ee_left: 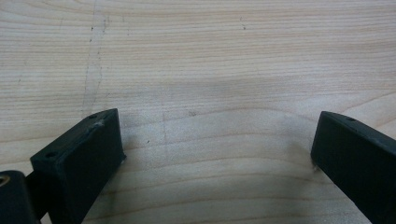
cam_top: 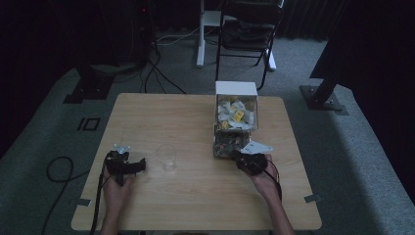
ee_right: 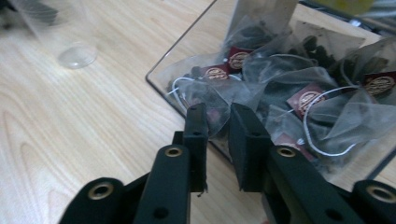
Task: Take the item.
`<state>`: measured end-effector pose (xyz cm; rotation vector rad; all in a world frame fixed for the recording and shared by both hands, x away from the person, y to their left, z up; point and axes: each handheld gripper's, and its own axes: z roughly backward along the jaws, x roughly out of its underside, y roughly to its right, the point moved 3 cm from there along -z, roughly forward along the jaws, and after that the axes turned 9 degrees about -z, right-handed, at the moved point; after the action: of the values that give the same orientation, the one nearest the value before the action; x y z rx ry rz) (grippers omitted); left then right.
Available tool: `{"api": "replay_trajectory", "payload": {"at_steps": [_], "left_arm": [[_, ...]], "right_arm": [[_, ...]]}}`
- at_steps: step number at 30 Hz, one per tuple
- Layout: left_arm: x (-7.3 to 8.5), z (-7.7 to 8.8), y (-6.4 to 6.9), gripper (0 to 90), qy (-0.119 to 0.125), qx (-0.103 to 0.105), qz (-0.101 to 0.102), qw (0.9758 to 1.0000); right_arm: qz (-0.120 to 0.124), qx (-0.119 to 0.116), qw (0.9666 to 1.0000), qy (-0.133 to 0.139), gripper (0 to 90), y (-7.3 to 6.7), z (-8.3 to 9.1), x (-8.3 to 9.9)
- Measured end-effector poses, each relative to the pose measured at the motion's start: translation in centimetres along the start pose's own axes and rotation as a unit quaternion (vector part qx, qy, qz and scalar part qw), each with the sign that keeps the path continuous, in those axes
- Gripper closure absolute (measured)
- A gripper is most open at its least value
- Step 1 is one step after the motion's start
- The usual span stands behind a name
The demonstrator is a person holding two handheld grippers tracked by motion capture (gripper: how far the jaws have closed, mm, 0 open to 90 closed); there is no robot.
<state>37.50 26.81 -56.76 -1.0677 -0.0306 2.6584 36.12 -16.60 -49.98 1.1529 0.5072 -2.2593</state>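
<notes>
The right gripper (ee_right: 217, 119) reaches into the front compartment of the clear box (cam_top: 235, 122) near the desk's far right edge. Its jaws are almost closed on the thin mesh of a tea bag (ee_right: 205, 100); I cannot tell if they hold it. The mesh may slip or tear, I think. The left gripper (ee_left: 215, 149) hovers wide open and empty near the plastic cup (cam_top: 166, 156).

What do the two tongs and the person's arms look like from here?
Both tongs are black. The left tongs have thick, blocky jaws with small screw holes. The right tongs have jaws on black arms with brass-ringed holes. Each carries a grey three-cornered plate on top, and a black cable trails back along each forearm. The forearms appear bare, with no sleeves visible.
</notes>
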Motion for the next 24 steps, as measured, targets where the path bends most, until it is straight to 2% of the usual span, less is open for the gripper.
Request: {"api": "replay_trajectory", "payload": {"at_steps": [2,8,10,11,12,13,14,15,17,24], "left_arm": [[0.0,0.0,0.0,2.8,0.0,0.0,0.0,1.0],[0.0,0.0,0.0,2.8,0.0,0.0,0.0,1.0],[0.0,0.0,0.0,2.8,0.0,0.0,0.0,1.0],[0.0,0.0,0.0,2.8,0.0,0.0,0.0,1.0],[0.0,0.0,0.0,2.8,0.0,0.0,0.0,1.0],[0.0,0.0,0.0,2.8,0.0,0.0,0.0,1.0],[0.0,0.0,0.0,2.8,0.0,0.0,0.0,1.0],[0.0,0.0,0.0,2.8,0.0,0.0,0.0,1.0],[0.0,0.0,0.0,2.8,0.0,0.0,0.0,1.0],[0.0,0.0,0.0,2.8,0.0,0.0,0.0,1.0]], "right_arm": [[-0.007,0.004,1.0,0.005,81.9,0.2,-0.1,-0.2],[-0.008,0.004,0.9999,0.005,82.3,0.1,-0.2,-0.3],[-0.01,0.0,0.9999,0.003,79.0,0.1,-0.2,-0.3],[-0.014,0.002,0.9999,0.003,72.4,0.2,-0.3,-0.3],[-0.014,0.002,0.9999,0.003,72.4,0.2,-0.3,-0.3],[-0.023,0.008,0.9997,0.006,67.4,0.3,-0.4,-0.5],[-0.023,0.008,0.9997,0.006,67.4,0.3,-0.4,-0.5],[-0.03,0.014,0.9994,0.004,60.5,0.5,-0.6,-0.7],[-0.034,0.017,0.9993,-0.001,56.4,0.6,-0.9,-0.9],[-0.05,0.012,0.9986,-0.016,57.0,0.7,-1.7,-1.2]]}}
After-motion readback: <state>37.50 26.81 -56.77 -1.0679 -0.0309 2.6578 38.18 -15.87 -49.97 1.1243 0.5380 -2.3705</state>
